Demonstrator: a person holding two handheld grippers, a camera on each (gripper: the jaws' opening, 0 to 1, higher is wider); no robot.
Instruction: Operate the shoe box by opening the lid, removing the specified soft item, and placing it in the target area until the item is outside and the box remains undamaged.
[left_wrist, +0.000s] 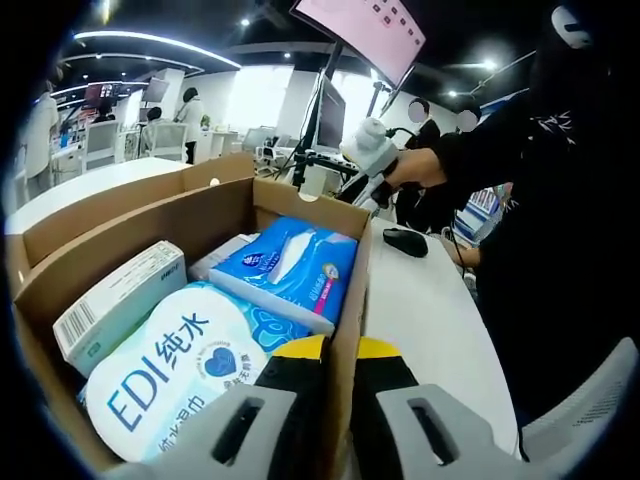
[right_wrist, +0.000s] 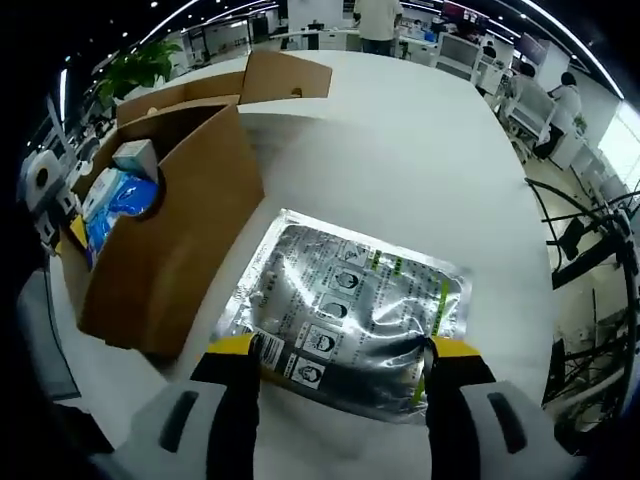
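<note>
Brown cardboard box (right_wrist: 170, 230); silver foil pouch (right_wrist: 350, 310), green stripes; blue-white tissue pack (left_wrist: 290, 265); white table (right_wrist: 400, 150).

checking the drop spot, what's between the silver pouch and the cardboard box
Nothing: in the right gripper view only a narrow strip of bare white table separates the silver pouch from the cardboard box. The pouch sits between the right tool's jaws.

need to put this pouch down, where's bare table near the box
Bare white table spreads beyond the silver pouch, right of the cardboard box. The box interior is crowded with tissue packs. Left tongs grip the box wall.
</note>
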